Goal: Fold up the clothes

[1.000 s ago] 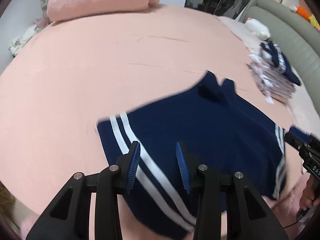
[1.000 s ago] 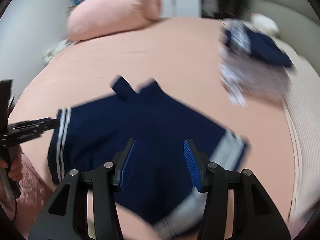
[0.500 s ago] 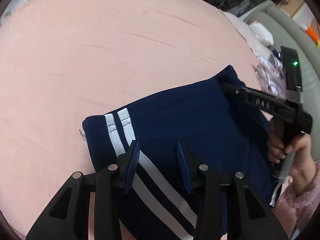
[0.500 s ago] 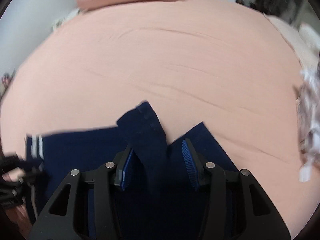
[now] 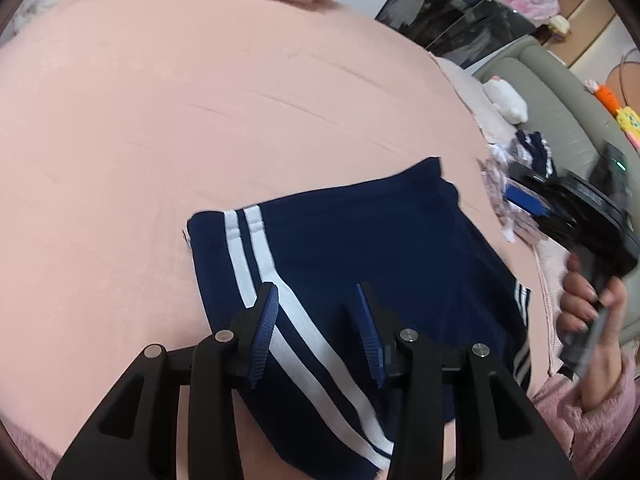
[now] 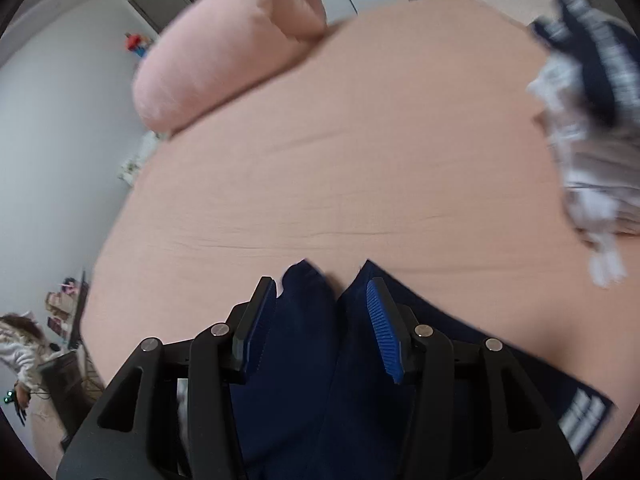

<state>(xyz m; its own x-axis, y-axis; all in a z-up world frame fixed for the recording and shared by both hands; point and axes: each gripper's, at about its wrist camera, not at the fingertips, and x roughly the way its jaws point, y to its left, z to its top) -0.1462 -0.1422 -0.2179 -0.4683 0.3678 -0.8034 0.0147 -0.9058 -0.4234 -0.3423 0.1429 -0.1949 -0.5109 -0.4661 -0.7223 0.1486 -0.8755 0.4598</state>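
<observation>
Navy shorts [image 5: 380, 248] with two white side stripes lie spread on the pink bed [image 5: 200, 100]. My left gripper [image 5: 316, 292] hovers over the striped left side. Its jaws are opening and nothing is pinched between them. At the right edge of the left wrist view a hand [image 5: 584, 304] holds my right gripper [image 5: 520, 190] beyond the shorts' far right corner. In the right wrist view the right gripper [image 6: 320, 284] stands over the two far points of the shorts [image 6: 308, 360]. Its jaws are opening too, and the pads [image 6: 382, 328] are clear of the cloth.
A pile of folded clothes [image 6: 588, 120] lies at the right of the bed, also in the left wrist view [image 5: 532, 152]. A rolled pink pillow [image 6: 224, 64] lies at the far end. A grey padded headboard [image 5: 560, 100] runs along the right.
The right gripper swept forward across the shorts to their far edge and rolled. In the left view it slid to the right. The left gripper sank a little, and the shorts now lie flatter.
</observation>
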